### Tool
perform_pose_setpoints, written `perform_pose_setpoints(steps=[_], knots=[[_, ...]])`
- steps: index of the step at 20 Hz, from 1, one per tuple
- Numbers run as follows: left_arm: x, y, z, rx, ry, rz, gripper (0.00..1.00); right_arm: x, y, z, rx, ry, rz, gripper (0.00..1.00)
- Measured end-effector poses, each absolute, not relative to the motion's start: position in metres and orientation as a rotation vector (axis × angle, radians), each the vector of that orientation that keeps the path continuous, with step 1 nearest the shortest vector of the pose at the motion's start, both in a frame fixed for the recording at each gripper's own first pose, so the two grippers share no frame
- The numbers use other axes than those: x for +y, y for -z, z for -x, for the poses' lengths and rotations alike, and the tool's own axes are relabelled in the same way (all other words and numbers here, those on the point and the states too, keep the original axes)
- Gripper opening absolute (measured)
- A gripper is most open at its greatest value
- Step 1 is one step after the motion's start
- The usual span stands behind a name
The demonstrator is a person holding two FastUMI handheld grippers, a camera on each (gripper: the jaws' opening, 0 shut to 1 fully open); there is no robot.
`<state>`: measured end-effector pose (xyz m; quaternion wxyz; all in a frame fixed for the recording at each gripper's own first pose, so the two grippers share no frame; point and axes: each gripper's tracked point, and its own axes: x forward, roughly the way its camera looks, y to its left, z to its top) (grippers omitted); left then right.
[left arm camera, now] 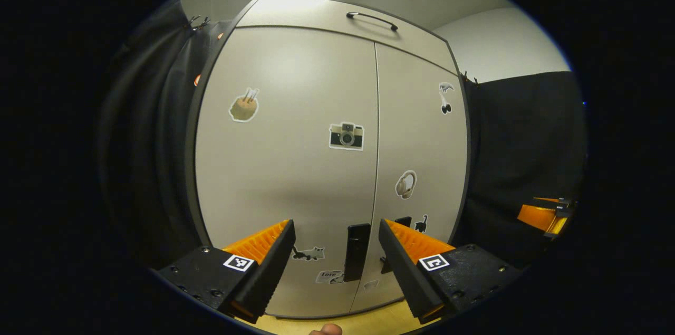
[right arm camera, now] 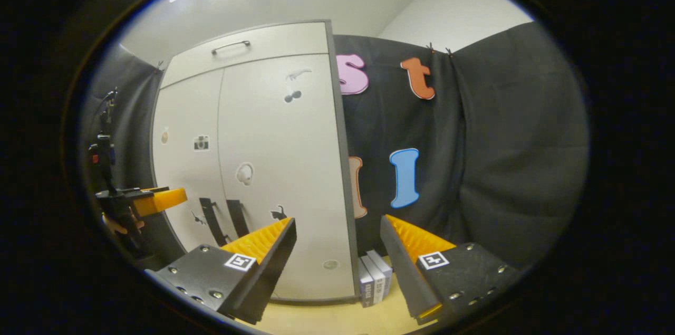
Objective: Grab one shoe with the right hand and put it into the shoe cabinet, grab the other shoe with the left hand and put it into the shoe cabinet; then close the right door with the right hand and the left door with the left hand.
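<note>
- Left gripper view: left gripper point(left arm camera: 336, 250) faces the shoe cabinet point(left arm camera: 295, 176) head-on, fingers spread wide, nothing between them.
- Left door point(left arm camera: 285, 166) and right door point(left arm camera: 422, 155) both sit flush; dark handles point(left arm camera: 357, 251) meet at the centre seam between the fingers.
- Camera sticker point(left arm camera: 346, 136) on left door, headphone sticker point(left arm camera: 405, 184) on right door.
- Shoes can't be seen; doors cover the inside.
- Right gripper view: right gripper point(right arm camera: 337, 250) off the cabinet's right side, jaws wide, empty, aimed at its side edge.
- Books point(right arm camera: 374, 277) stand on the floor point(right arm camera: 327, 319) just beside the cabinet.
- Other gripper visible at far left.
</note>
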<state>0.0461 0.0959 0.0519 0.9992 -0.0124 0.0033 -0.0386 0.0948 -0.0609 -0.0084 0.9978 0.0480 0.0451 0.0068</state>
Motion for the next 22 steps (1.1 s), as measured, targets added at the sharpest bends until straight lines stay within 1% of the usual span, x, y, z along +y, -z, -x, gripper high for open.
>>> perform_pose_setpoints(steps=[3, 4, 11, 13, 14, 15, 16, 17, 18, 21, 22], knots=[[0.114, -0.07, -0.027, -0.012, 0.038, 0.022, 0.98, -0.042, -0.009, -0.084, 0.062, -0.037, -0.096, 0.96], [0.118, -0.076, -0.021, -0.017, 0.03, 0.02, 0.97, -0.037, -0.013, -0.08, 0.059, -0.041, -0.098, 0.97], [0.131, -0.119, 0.024, -0.092, 0.007, 0.031, 0.96, -0.011, -0.045, -0.049, 0.027, -0.076, -0.114, 0.99], [0.13, -0.128, 0.034, -0.112, 0.009, 0.022, 0.96, -0.006, -0.053, -0.041, 0.014, -0.087, -0.118, 0.99], [0.129, -0.132, 0.038, -0.124, 0.013, 0.021, 0.93, -0.004, -0.055, -0.037, 0.008, -0.089, -0.119, 0.99], [0.127, -0.133, 0.041, -0.131, 0.018, 0.019, 0.93, -0.002, -0.054, -0.034, 0.007, -0.09, -0.119, 0.99], [0.125, -0.133, 0.044, -0.131, 0.024, 0.018, 0.99, 0.0, -0.053, -0.031, 0.011, -0.091, -0.118, 0.97], [0.124, -0.133, 0.046, -0.132, 0.031, 0.016, 0.99, 0.002, -0.051, -0.028, 0.015, -0.094, -0.115, 0.97], [0.122, -0.133, 0.048, -0.131, 0.038, 0.015, 0.96, 0.005, -0.05, -0.025, 0.016, -0.096, -0.109, 0.97], [0.119, -0.133, 0.049, -0.125, 0.057, 0.015, 0.96, 0.008, -0.05, -0.016, 0.01, -0.09, -0.087, 0.99], [0.118, -0.133, 0.05, -0.122, 0.063, 0.018, 0.96, 0.01, -0.049, -0.014, 0.01, -0.09, -0.084, 0.97]])
